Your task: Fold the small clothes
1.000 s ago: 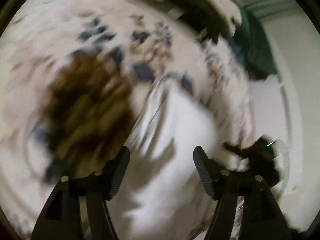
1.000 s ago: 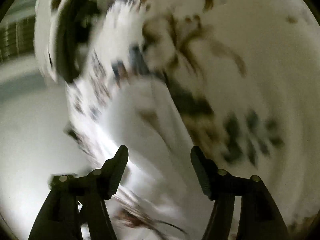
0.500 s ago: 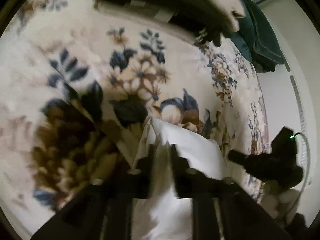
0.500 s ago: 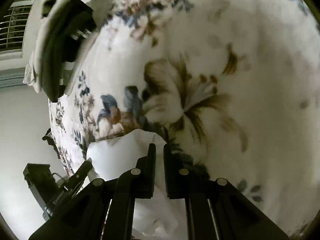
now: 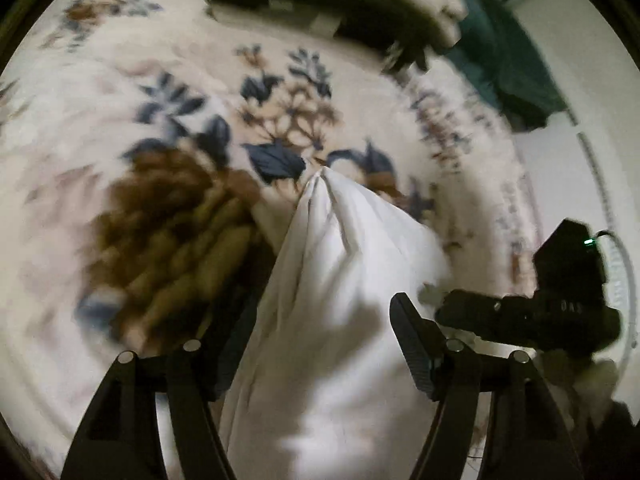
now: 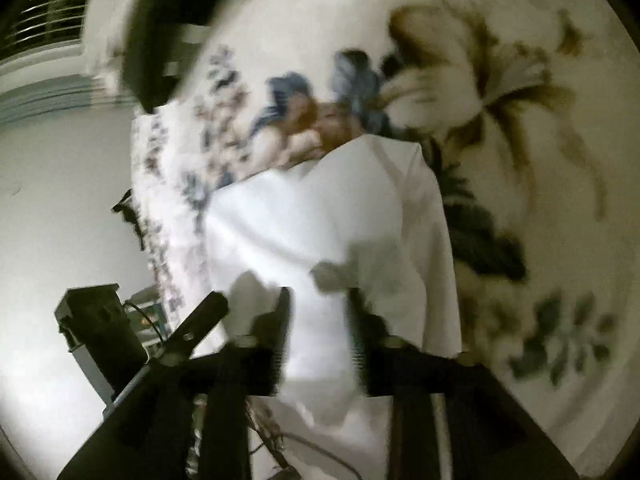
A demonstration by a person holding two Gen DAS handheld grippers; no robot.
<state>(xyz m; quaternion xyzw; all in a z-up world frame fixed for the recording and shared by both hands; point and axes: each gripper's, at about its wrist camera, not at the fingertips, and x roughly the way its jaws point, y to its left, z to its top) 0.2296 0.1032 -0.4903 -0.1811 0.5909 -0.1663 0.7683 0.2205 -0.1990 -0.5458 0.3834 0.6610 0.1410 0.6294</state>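
Note:
A small white garment (image 5: 340, 264) lies on a floral bedspread (image 5: 120, 80), bunched to a point at its far end. My left gripper (image 5: 320, 340) is open, with its fingers on either side of the cloth's near part. In the right wrist view the same white garment (image 6: 328, 220) lies spread under my right gripper (image 6: 318, 332), whose fingers stand apart over the cloth, blurred by motion. The right gripper also shows in the left wrist view (image 5: 532, 308), and the left one in the right wrist view (image 6: 160, 340).
A stack of dark and light folded clothes (image 5: 340, 4) lies at the far side of the bed, also in the right wrist view (image 6: 152, 40). A dark green cloth (image 5: 508, 76) hangs near the bed's edge. The pale floor (image 6: 60, 200) lies beyond the edge.
Both grippers were shut on the white garment half a second ago. Now both have opened and the garment lies on the bedspread.

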